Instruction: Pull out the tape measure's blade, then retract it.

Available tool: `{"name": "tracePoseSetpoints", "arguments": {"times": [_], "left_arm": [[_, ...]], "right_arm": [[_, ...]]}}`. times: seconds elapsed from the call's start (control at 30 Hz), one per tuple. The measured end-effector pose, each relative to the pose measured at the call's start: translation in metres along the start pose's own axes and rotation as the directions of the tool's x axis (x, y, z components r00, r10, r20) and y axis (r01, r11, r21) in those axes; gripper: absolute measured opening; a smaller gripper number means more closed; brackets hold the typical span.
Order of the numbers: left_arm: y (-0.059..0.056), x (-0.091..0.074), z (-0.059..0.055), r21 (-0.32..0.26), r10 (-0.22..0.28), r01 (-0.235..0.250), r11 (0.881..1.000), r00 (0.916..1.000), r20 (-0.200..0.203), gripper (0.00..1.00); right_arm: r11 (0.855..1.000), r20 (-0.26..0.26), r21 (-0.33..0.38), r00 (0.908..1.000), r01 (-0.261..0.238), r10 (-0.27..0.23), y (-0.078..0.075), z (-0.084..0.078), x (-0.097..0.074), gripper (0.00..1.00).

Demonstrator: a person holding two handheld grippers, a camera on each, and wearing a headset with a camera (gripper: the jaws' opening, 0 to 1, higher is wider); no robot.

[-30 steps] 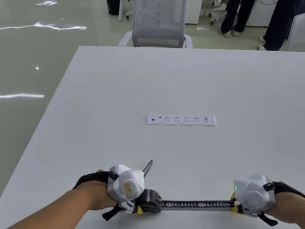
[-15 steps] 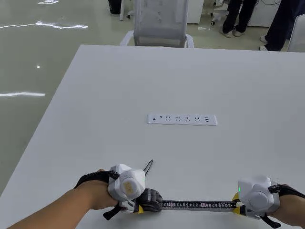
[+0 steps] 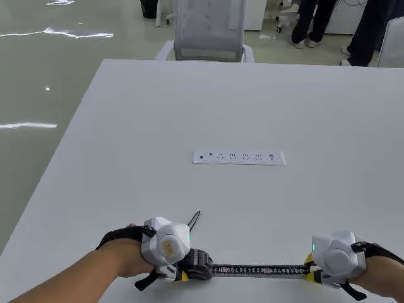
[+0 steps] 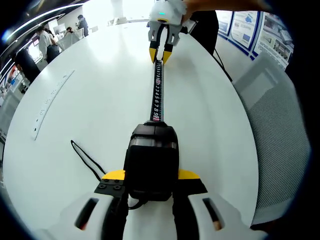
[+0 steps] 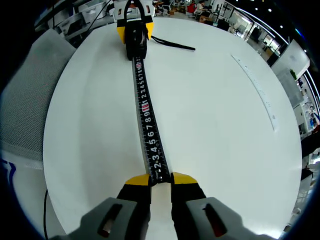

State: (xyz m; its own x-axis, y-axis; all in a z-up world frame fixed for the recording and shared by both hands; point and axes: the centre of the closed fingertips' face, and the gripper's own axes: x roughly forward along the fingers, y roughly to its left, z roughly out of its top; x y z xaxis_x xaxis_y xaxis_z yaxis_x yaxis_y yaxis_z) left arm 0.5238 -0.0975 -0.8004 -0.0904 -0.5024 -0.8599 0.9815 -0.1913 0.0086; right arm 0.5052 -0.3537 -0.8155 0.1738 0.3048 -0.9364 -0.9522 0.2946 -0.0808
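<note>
On the white desk [image 3: 189, 107] the tape measure lies on the person's side of the white power strip [image 3: 238, 157], well apart from it and close to the desk's near edge. The tape measure's black case [image 4: 151, 157] sits about level with the power strip's left end. The left hand-held gripper [image 4: 151, 176] pinches this case, one yellow-tipped jaw pressed against each of its sides. The blade [image 5: 147, 120] is drawn out of the case and runs roughly parallel to the power strip, low over the desk, with its black face and white numerals turned upward and some figures in red. Its free end reaches slightly beyond the power strip's right end, where the right hand-held gripper [image 5: 160, 179] holds it, jaws pressed together on the tip. Both hand-held grippers face each other along the blade; in each gripper view the other one appears at the blade's far end. A thin black lanyard [image 4: 85, 156] trails from the case across the desk, on the side toward the power strip, lying loose in a narrow loop. Beyond the power strip, at the desk's far edge, stands a grey mesh office chair [image 3: 208, 28]. Farther off, on the glossy floor, the legs of standing people [image 3: 309, 22] can be seen.
</note>
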Motion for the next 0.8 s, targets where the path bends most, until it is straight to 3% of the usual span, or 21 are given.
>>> {"name": "tracePoseSetpoints", "arguments": {"times": [0.17,0.23,0.27,0.33,0.37,0.4,0.43,0.47,0.5,0.57,0.7,0.8], "left_arm": [[0.0,0.0,0.0,-0.012,-0.001,0.001,1.0,1.0,0.001,0.31],[0.0,0.003,-0.004,-0.02,0.0,-0.001,1.0,0.9999,-0.017,0.32],[0.0,0.006,-0.012,0.012,0.011,-0.011,1.0,0.9988,-0.048,0.32],[0.002,0.009,-0.018,0.076,0.039,-0.034,0.997,0.9972,-0.063,0.32],[0.0,0.009,-0.019,0.069,0.041,-0.037,0.997,0.9978,-0.053,0.32],[0.001,0.007,-0.015,0.04,0.041,-0.04,0.998,0.999,-0.017,0.36],[0.004,0.004,-0.01,-0.049,0.054,-0.052,0.997,0.9977,0.041,0.41],[0.008,0.0,-0.011,-0.069,0.071,-0.068,0.995,0.9962,0.049,0.47],[0.019,-0.007,-0.011,-0.068,0.113,-0.109,0.992,0.9913,0.067,0.53],[0.026,-0.017,-0.01,-0.122,0.146,-0.133,0.984,0.9839,0.103,0.59],[0.027,-0.031,-0.013,-0.152,0.165,-0.146,0.978,0.9791,0.119,0.76],[0.022,-0.037,-0.015,-0.201,0.172,-0.143,0.969,0.976,0.134,0.83]], "right_arm": [[0.999,0.03,0.027,0.9994,0.017,-0.018,-0.001,-0.001,-0.001,0.14],[0.999,0.042,0.029,0.9988,0.025,-0.027,-0.002,-0.001,-0.001,0.14],[0.999,0.05,0.019,0.9979,0.039,-0.04,-0.003,-0.002,-0.001,0.15],[0.996,0.063,0.025,0.9944,0.084,-0.085,-0.007,-0.002,-0.004,0.2],[0.993,0.078,0.034,0.9898,0.117,-0.119,-0.012,-0.002,-0.006,0.26],[0.991,0.062,0.064,0.9905,0.119,-0.123,-0.011,-0.007,-0.007,0.32],[0.987,0.069,0.113,0.9902,0.113,-0.121,-0.009,-0.009,-0.009,0.39],[0.986,0.073,0.122,0.9894,0.116,-0.125,-0.009,-0.01,-0.009,0.49],[0.983,0.075,0.142,0.9888,0.117,-0.129,-0.008,-0.013,-0.01,0.54],[0.98,0.075,0.166,0.9896,0.109,-0.123,-0.005,-0.016,-0.011,0.61],[0.966,0.091,0.229,0.9849,0.123,-0.147,-0.007,-0.015,-0.014,0.78],[0.951,0.106,0.278,0.9798,0.135,-0.17,-0.013,-0.012,-0.018,0.92]]}}
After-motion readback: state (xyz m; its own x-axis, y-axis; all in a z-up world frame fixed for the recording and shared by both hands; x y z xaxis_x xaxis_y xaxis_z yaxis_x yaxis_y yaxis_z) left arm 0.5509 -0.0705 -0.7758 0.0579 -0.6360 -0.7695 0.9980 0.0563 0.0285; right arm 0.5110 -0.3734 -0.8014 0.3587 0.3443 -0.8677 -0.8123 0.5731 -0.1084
